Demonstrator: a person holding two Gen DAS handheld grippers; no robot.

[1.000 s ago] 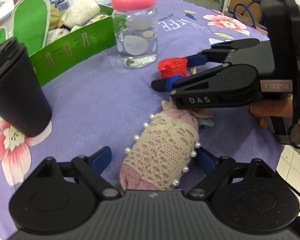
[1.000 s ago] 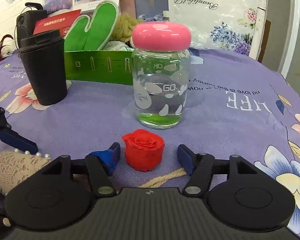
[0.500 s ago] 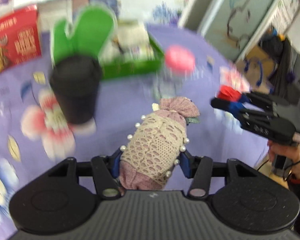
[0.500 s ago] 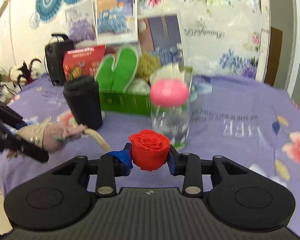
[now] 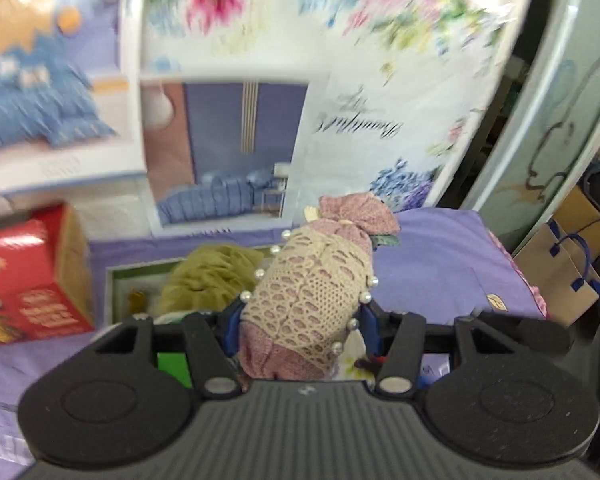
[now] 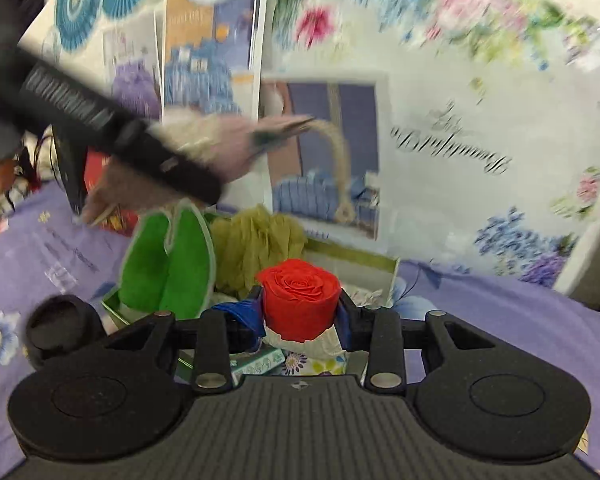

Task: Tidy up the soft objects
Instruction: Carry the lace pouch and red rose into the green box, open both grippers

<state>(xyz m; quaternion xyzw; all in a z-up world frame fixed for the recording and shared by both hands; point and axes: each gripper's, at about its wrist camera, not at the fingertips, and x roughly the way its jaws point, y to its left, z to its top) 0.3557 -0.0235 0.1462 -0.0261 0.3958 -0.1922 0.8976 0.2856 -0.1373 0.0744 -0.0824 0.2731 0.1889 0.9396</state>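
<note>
My left gripper (image 5: 300, 320) is shut on a pink pouch with cream lace and pearls (image 5: 312, 292), held in the air over the green box (image 5: 114, 280). In the right wrist view the same pouch (image 6: 204, 144) appears blurred at upper left, its rope loop (image 6: 340, 168) dangling. The red fabric rose (image 6: 300, 300) sits pinched between my right gripper's (image 6: 300, 312) blue pads, above the green box (image 6: 364, 260). An olive mesh puff (image 6: 256, 248) and a green mitt (image 6: 168, 264) stand in that box.
A black cup (image 6: 60, 328) stands left of the box on the purple floral tablecloth (image 6: 500, 320). A red carton (image 5: 24, 276) sits at far left. Posters cover the wall behind. Paper bags (image 5: 568, 272) stand on the floor to the right.
Both grippers closed on their objects on the table and lifted them. They now hang above the green box, with the wall filling the view.
</note>
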